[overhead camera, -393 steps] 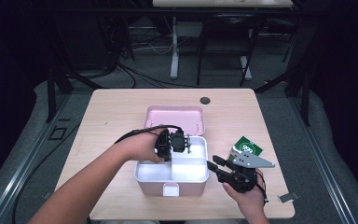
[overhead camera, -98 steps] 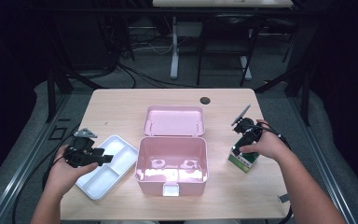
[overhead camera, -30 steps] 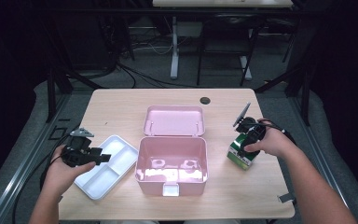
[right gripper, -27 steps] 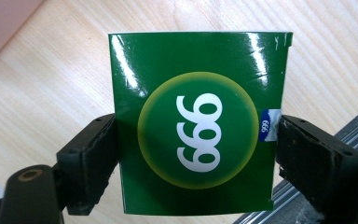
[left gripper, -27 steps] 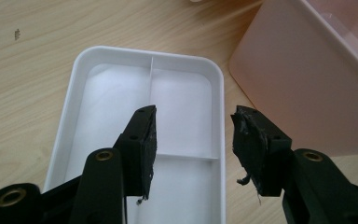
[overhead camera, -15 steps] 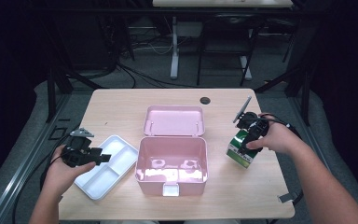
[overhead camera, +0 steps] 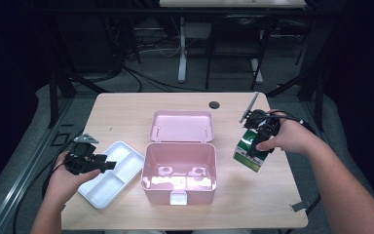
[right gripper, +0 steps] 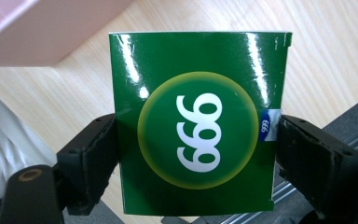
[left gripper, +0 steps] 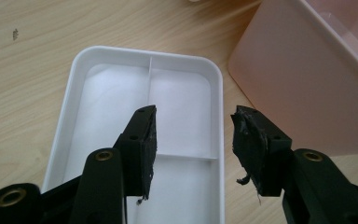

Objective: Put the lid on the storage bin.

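A pale wooden table [overhead camera: 126, 112] stands in a dark room with cables and stand legs behind it. At its middle sits an open pink box [overhead camera: 179, 171], lid laid back, its inside bare now that the white tray [overhead camera: 111, 173] lies out on the table just left of it. The left gripper [overhead camera: 97, 164] hovers over that tray, jaws apart and holding nothing, much as it did a second ago. The real change is on the right: the right gripper [overhead camera: 254, 146], jaws clamped on the two sides of the green carton [right gripper: 196, 121], has raised it from the table, where it stood half a second back, and tilted it, right of the box. The carton looks bound for the emptied box next, though that is a guess.
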The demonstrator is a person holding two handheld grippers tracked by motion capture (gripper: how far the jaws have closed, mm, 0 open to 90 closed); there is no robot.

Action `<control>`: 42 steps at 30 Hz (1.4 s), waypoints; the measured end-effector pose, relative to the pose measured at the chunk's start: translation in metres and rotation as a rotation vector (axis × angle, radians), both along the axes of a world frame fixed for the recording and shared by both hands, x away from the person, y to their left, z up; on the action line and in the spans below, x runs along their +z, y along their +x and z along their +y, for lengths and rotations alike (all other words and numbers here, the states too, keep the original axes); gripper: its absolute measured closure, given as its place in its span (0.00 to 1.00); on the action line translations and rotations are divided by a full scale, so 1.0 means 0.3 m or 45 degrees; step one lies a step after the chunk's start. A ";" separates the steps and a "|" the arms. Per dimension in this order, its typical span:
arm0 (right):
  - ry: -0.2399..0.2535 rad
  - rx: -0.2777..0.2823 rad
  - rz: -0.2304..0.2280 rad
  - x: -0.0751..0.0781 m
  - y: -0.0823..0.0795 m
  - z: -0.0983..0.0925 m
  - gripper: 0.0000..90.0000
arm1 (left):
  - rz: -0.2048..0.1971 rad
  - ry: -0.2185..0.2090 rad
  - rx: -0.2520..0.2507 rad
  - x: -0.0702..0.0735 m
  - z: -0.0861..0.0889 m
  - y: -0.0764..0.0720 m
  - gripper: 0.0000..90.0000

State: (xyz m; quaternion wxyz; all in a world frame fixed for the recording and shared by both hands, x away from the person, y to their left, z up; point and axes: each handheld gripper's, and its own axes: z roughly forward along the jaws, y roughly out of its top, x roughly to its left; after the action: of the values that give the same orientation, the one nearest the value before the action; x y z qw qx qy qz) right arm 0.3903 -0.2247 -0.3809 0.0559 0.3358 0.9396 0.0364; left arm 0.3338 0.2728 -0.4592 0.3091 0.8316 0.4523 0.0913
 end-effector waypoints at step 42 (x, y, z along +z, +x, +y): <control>-0.005 0.692 -0.010 0.142 -0.090 0.265 0.18 | 0.006 0.005 -0.005 -0.007 -0.002 0.005 0.55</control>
State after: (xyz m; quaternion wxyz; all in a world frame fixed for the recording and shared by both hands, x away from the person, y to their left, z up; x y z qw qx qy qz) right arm 0.3634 -0.1451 -0.3383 0.0484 0.0710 0.9951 0.0498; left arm 0.3353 0.2722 -0.4614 0.3066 0.8333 0.4512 0.0898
